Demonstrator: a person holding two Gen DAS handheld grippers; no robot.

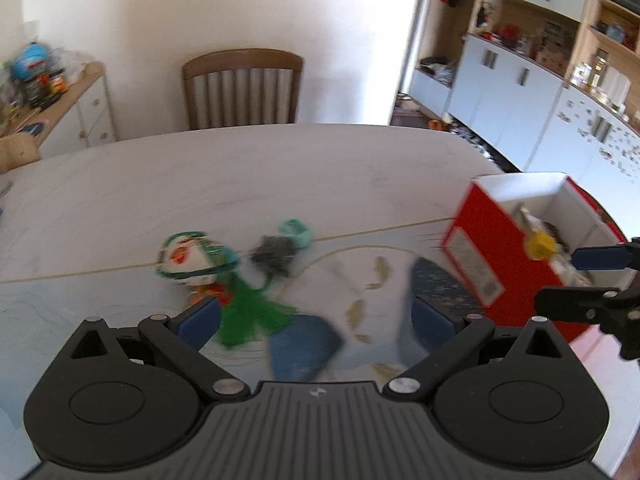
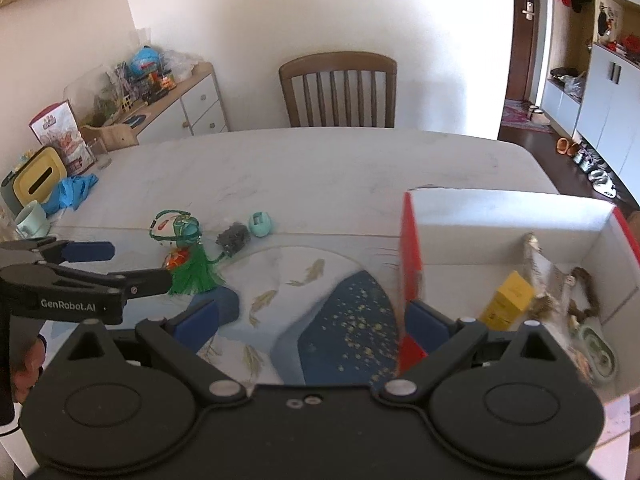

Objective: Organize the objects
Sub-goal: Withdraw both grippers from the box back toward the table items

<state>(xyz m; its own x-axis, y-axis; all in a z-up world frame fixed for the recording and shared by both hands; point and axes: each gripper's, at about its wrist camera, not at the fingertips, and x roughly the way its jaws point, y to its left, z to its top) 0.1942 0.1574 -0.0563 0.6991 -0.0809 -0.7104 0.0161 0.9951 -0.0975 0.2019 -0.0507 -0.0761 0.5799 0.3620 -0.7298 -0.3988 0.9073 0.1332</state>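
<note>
A green hula doll [image 1: 192, 264] [image 2: 182, 248], a dark grey lump [image 1: 274, 254] [image 2: 232, 238] and a small teal toy [image 1: 298, 232] [image 2: 260, 224] lie in a row on the table. At the right stands a red box [image 1: 480, 256] [image 2: 410, 248] with a white inside, holding a yellow carton [image 1: 540, 244] [image 2: 508, 300] and other items. My left gripper [image 1: 316, 320] [image 2: 140, 265] is open and empty, just short of the doll's grass skirt. My right gripper [image 2: 314, 326] [image 1: 556, 278] is open by the box's left wall, with its right pad close to it.
A placemat [image 2: 320, 312] with fish and blue patches covers the near table. A yellow tissue box [image 2: 38, 178], blue gloves [image 2: 74, 192], a mug [image 2: 32, 220] and a glass [image 2: 102, 154] crowd the table's far left. A wooden chair [image 2: 338, 92] stands behind the table.
</note>
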